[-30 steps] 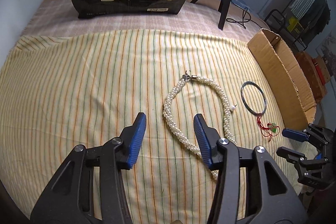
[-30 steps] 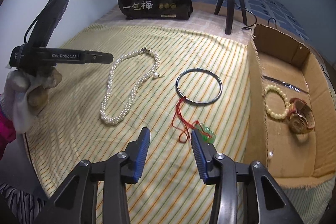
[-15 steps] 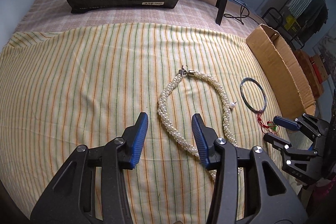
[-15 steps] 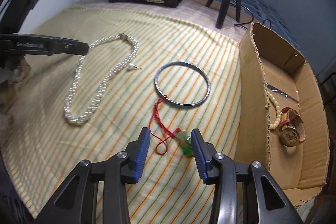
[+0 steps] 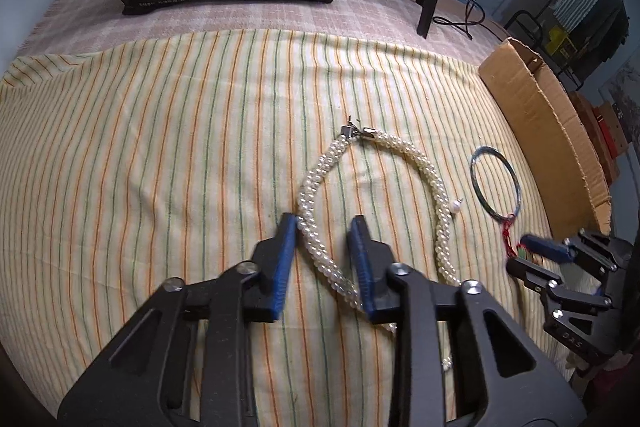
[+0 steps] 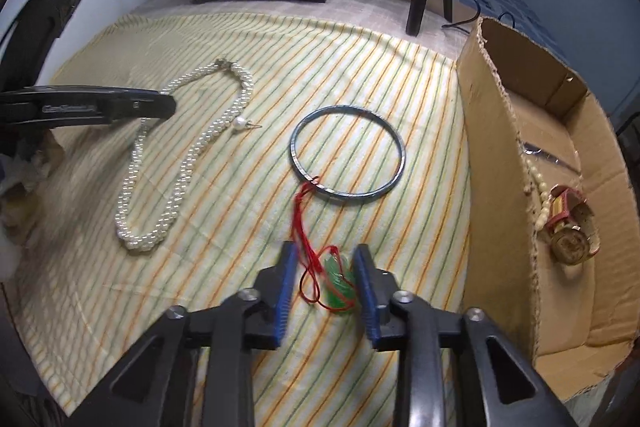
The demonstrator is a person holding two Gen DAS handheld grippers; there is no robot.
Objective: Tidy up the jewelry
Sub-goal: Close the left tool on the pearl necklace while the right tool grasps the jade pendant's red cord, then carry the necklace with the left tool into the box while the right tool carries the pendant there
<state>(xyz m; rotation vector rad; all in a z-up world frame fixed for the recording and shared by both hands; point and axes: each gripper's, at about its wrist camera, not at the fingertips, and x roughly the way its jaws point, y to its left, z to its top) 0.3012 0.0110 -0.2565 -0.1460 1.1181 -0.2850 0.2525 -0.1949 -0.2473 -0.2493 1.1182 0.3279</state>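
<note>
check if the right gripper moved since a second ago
Yes. The right gripper has moved forward and down over the striped cloth; its open jaws now flank the green pendant, which earlier lay ahead of them.

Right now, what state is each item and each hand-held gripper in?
Left hand-held gripper: open, straddling one strand.
Right hand-held gripper: open around the pendant.
Pearl necklace: flat, clasped.
Green pendant: on cloth, ungrasped.
Bangle: flat on cloth.
Cardboard box: open, holds bracelet and watch.
</note>
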